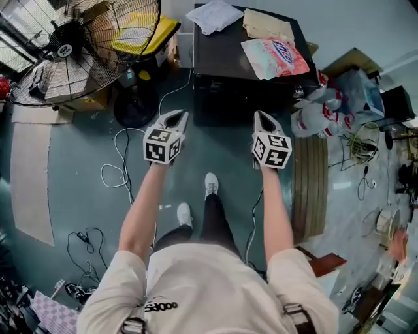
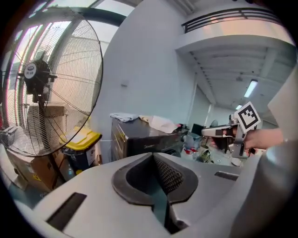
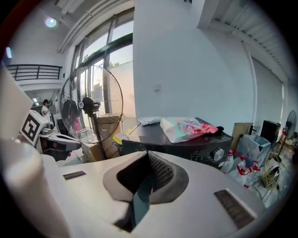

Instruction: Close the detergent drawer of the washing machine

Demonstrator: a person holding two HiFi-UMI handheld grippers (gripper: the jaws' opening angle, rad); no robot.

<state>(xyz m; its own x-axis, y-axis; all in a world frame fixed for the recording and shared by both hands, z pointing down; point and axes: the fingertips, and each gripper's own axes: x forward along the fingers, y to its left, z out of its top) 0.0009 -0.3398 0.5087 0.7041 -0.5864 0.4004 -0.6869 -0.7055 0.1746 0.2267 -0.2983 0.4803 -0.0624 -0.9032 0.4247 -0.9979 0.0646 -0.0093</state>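
Dark washing machine (image 1: 219, 59) at the top middle of the head view, front panel toward the person. Dial (image 3: 217, 153) on that panel plain in the right gripper view. Detergent drawer itself not to be picked out, so impossible to tell whether pushed in or pulled out.

On the machine's top surface: a white cloth (image 1: 214, 14), a beige bundle (image 1: 268, 25) and a pink and white bag (image 1: 274, 57).

Short of the machine's front, apart from it and above the floor: left gripper (image 1: 175, 119) and right gripper (image 1: 262, 119), side by side, both pointing toward the machine. Jaws of each pressed together, with nothing between them.

Left of the machine: a yellow-lidded bin (image 1: 147, 36) and a large wire-caged fan (image 1: 72, 45). Right of the machine: a cluster of plastic bottles (image 1: 317, 111). Loose white cable (image 1: 121, 163) on the floor before the machine's left corner.
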